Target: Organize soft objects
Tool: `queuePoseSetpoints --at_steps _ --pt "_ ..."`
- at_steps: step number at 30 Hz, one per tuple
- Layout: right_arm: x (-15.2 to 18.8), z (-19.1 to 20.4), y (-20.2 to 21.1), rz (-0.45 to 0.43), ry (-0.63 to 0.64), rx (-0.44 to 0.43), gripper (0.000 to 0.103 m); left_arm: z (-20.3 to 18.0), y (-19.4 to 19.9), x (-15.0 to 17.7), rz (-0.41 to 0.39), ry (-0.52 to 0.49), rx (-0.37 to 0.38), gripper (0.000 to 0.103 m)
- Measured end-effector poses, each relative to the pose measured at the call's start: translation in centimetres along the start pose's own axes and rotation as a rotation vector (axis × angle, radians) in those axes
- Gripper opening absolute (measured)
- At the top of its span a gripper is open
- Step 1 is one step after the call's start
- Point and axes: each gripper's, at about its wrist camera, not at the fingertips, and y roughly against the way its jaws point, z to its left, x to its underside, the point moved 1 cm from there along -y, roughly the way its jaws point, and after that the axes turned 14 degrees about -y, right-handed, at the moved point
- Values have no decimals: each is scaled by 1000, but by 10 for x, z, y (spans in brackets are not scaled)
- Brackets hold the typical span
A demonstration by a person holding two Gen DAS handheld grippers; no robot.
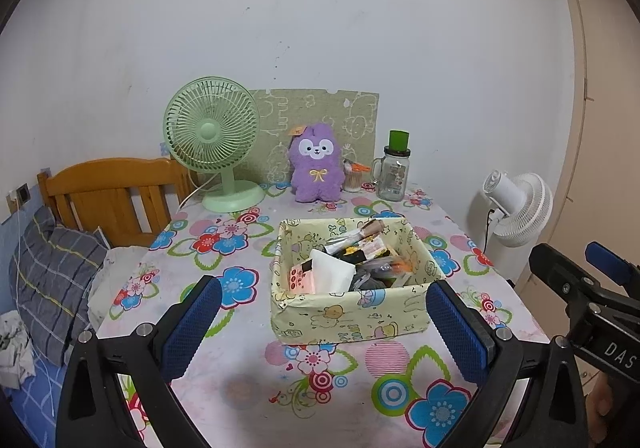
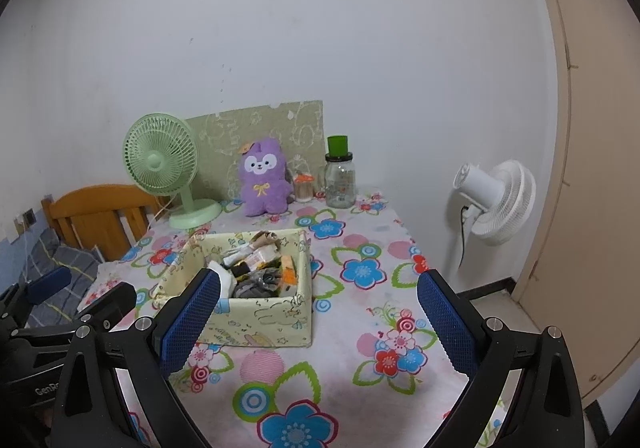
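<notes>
Through the left wrist view we see our left gripper (image 1: 322, 322) spread wide and holding nothing, hovering just in front of the fabric box (image 1: 352, 314), which sits mid-way on the flowered tablecloth (image 1: 224, 240). Inside the box lies a jumble: a white cloth (image 1: 334, 274), dark and grey soft pieces, some packets and a pink card. Behind the box, against the wall, the purple plush (image 1: 317, 167) stands upright between the green fan (image 1: 212, 127) and the glass jar (image 1: 394, 171). Through the right wrist view our right gripper (image 2: 318, 322) is likewise wide and empty, to the right of the box and near it, its left finger crossing the box's near corner. We judge that the box already holds soft things heaped loosely, while the plush stands outside it; this fits either a sorting under way or one settled with the plush left on display, and we cannot tell which.
</notes>
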Motion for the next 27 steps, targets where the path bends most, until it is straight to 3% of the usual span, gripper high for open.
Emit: queuePoseSetpoints --at_steps 27 --pt "1 2 -2 2 6 -3 100 2 -2 -1 -10 3 -11 103"
